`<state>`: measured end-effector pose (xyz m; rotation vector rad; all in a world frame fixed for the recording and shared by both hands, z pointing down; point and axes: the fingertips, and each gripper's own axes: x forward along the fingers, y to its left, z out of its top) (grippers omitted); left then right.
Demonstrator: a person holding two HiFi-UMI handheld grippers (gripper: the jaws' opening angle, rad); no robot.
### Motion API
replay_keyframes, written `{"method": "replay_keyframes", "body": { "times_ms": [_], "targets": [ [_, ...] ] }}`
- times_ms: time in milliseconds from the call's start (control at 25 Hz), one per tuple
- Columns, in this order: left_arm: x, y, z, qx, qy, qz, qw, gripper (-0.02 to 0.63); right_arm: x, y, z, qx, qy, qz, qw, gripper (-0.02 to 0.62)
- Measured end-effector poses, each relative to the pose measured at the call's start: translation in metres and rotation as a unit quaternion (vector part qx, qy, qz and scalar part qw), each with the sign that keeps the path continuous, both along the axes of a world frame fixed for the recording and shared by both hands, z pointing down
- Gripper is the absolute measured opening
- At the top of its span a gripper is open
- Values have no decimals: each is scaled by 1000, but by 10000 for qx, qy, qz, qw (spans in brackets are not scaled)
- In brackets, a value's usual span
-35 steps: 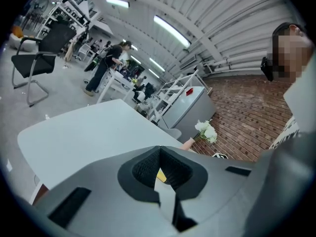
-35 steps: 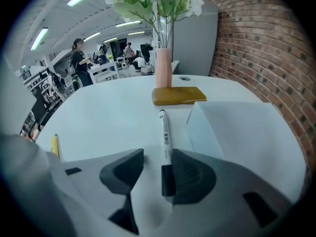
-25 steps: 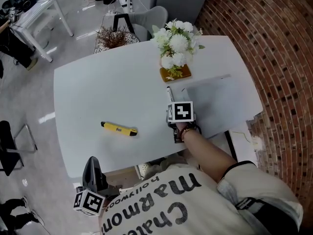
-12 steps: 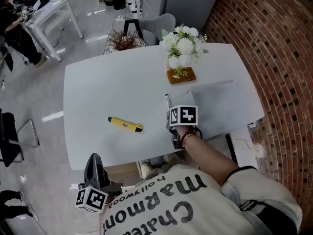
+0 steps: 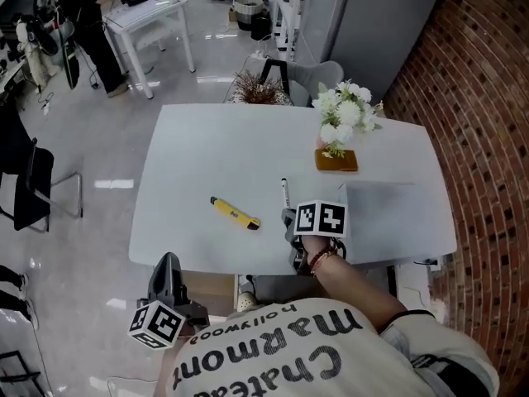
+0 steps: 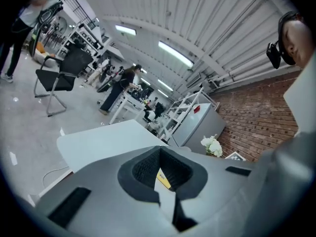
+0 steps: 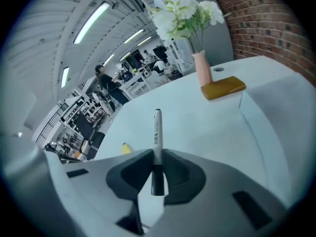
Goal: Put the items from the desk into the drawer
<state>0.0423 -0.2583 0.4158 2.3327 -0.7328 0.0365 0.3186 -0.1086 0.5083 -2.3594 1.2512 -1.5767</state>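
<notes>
While the person in the printed white shirt (image 5: 314, 362) bends over the front edge of the wide white worktop (image 5: 207, 155), the left gripper (image 5: 168, 263) hangs low at the left, near that front edge. Its jaws are closed together and hold nothing. Through the small gap behind their tips, only a piece of yellow and some white surface can be seen.

The right gripper (image 5: 289, 218), with its marker cube (image 5: 321, 218) on top, is over the front part of the worktop. Its jaws are narrow and clamp a thin white pen with black ends (image 5: 285, 193), which sticks forward out of the tips, towards the flowers. To the left of the pen and well apart from it, a long yellow tool with a dark tip (image 5: 235, 213) lies flat and slanted on the worktop. To the right of the pen is a flat pale grey rectangular panel (image 5: 393, 209).

Farther back stands a bunch of white flowers (image 5: 345, 116), with a small amber block (image 5: 335, 160) just in front of it. Behind the worktop is a grey chair (image 5: 318, 77), and a red brick wall (image 5: 488, 139) runs along the right.
</notes>
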Motion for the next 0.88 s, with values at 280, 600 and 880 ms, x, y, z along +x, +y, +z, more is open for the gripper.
{"method": "replay_keyframes", "body": {
  "times_ms": [280,600,880],
  "targets": [
    [-7,38,-21,85,84,-507,9986,2,-18,-7,-33,312,-7,-767,9966,67],
    [-19,90,-33,239,88,-1009,9946,2,-21,9,-53,560,107,-1385,9887,67],
    [-46,141,-38,309,148,-1589,9867,2,-49,23,-64,751,144,-2113,9744,67]
  ]
}}
